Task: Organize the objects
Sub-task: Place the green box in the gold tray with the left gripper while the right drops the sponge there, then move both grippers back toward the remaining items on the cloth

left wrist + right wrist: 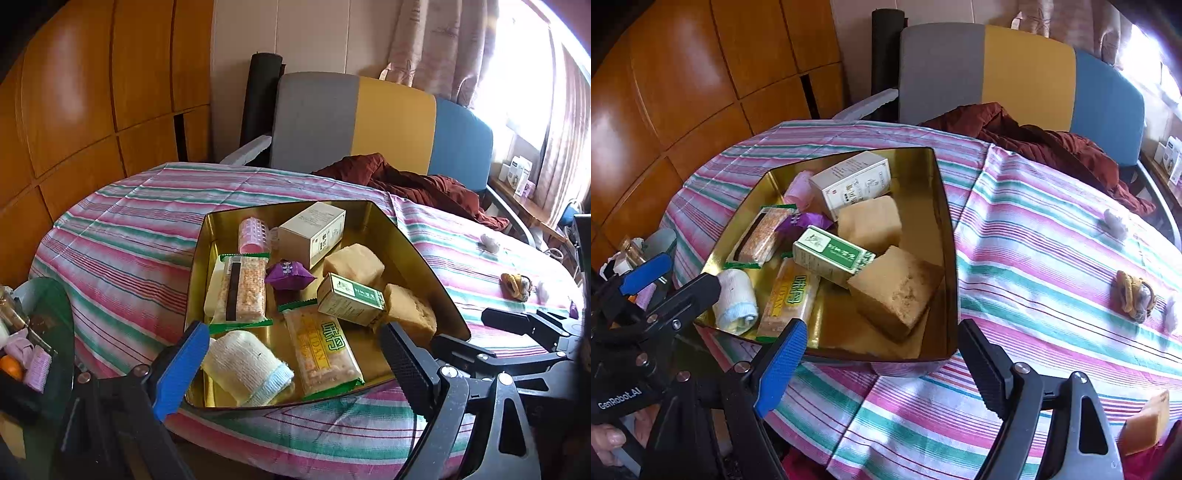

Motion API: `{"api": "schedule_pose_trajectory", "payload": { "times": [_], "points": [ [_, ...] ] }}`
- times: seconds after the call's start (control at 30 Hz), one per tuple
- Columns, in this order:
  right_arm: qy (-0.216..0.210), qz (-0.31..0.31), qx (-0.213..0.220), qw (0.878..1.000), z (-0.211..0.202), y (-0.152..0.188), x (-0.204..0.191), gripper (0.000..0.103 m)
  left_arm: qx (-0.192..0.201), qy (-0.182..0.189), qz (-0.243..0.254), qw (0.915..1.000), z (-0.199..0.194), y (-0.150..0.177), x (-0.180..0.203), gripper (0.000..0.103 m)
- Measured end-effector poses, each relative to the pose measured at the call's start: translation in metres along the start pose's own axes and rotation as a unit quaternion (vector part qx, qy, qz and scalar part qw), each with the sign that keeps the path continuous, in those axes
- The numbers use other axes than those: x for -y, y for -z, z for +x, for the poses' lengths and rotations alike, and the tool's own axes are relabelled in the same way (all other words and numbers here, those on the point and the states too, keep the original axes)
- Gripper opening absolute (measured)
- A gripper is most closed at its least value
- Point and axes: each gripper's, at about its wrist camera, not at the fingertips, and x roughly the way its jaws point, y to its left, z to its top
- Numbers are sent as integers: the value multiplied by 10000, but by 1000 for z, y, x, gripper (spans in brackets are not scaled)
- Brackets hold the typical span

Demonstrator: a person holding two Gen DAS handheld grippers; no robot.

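A gold tin tray [424,258] [947,236] sits on the striped tablecloth and holds several items: a green box [349,299] [831,254], a white box [312,232] [849,186], tan sponge blocks [408,308] [895,288], snack packets [321,354] [788,301], a rolled cloth [245,365] [737,299], a pink roller [253,230] and a purple wrapper [290,275]. My left gripper [295,365] is open and empty at the tray's near edge. My right gripper [882,365] is open and empty just before the tray's near right corner.
A yellow-grey bundle [1136,297] [515,286] and white tufts [1115,221] lie on the cloth to the right. An orange sponge [1145,424] sits at the near right edge. A red garment [413,184] and a multicoloured chair [1015,70] are behind. Clutter [22,350] stands at left.
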Motion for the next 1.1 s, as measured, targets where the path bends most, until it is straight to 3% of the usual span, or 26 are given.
{"api": "schedule_pose_trajectory", "payload": {
  "times": [1.1],
  "points": [
    [579,645,1,9962,-11,14,69,86,-2,43,460,9989,-6,2,31,95]
  ]
}}
